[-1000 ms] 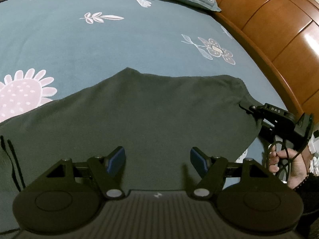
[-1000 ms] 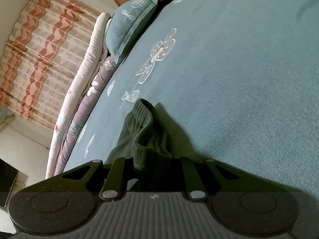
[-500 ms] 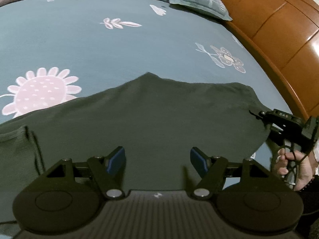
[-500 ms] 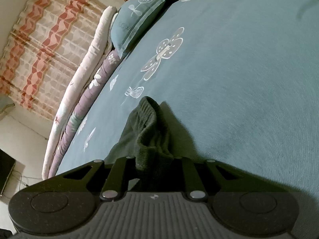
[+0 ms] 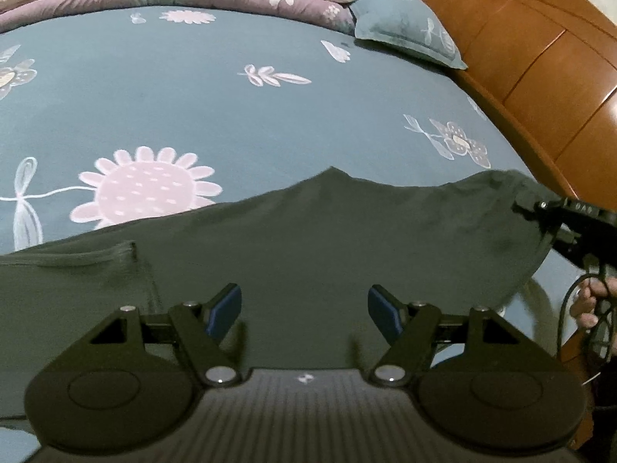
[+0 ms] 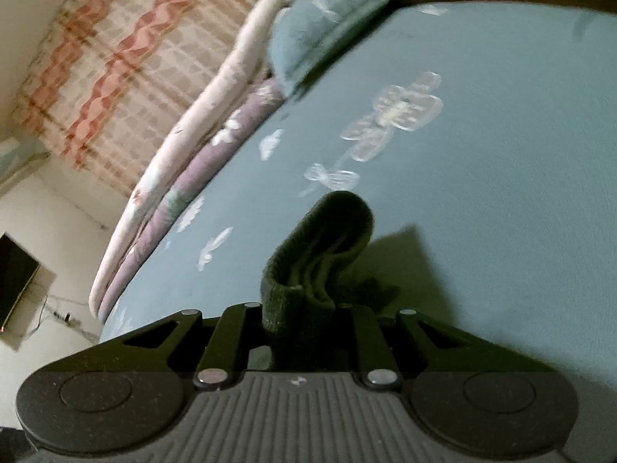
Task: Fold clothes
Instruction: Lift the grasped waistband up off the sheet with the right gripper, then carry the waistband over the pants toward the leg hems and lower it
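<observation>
Garment pinched in right gripper, below left gripper.

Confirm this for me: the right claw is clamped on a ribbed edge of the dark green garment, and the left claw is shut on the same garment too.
Not quite. The left claw is open above the dark green garment, gripping nothing, as the left wrist view shows. The right claw is indeed clamped on its ribbed edge.

Blurred curtain, garment cropped left
</observation>
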{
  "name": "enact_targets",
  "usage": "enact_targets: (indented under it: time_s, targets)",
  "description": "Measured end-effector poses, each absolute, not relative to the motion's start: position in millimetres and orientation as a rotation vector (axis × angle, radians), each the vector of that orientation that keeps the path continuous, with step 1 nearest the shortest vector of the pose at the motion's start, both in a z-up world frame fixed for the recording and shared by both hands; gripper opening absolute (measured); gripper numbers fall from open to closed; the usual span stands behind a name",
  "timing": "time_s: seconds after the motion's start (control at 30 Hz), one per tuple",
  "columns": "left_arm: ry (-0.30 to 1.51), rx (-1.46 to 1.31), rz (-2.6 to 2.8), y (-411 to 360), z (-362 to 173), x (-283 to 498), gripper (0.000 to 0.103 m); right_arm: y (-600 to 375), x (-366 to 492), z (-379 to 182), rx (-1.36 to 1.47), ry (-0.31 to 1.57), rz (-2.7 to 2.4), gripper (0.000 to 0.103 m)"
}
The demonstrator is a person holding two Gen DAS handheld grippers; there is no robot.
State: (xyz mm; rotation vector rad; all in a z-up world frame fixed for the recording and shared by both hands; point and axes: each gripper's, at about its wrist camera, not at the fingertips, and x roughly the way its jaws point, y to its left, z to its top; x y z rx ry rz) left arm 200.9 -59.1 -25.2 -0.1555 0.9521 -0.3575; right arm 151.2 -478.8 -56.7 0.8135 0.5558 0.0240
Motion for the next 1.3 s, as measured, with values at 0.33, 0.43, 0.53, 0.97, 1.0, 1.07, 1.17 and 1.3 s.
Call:
enact_targets:
  time_s: [0.33,0.43,0.53,0.97,1.0,1.07,1.17,1.3]
  targets:
    - [0.934,-0.119,-0.44,-5.5,-28.7,184.9,0.074,-400.3,159.6,-8.0,0.644,0.52,0.081,0.017]
    - [0.934,-0.09,-0.48,14.7,-28.4,183.5,0.075,-368.1,162.6,5.1,0.57,0.52,0.077,0.017]
    - [0.926,-0.072,-0.506,34.5,-27.3,181.3,0.075,-333.9,168.4,16.5,0.492,0.521,0.075,0.017]
    - [0.9,-0.109,-0.5,97.3,-28.8,175.8,0.076,-213.8,190.4,47.2,0.279,0.545,0.196,0.017]
    - [0.899,-0.112,-0.494,100.2,-28.7,175.2,0.076,-205.2,191.9,47.9,0.262,0.551,0.213,0.017]
    - [0.906,-0.115,-0.484,104.3,-28.9,173.7,0.077,-191.2,195.7,48.7,0.237,0.559,0.246,0.017]
    - [0.917,-0.101,-0.478,108.9,-28.5,170.5,0.077,-170.9,203.4,49.6,0.198,0.574,0.306,0.017]
    - [0.94,-0.061,-0.48,113.5,-28.7,165.8,0.079,-136.9,209.8,50.0,0.114,0.591,0.396,0.017]
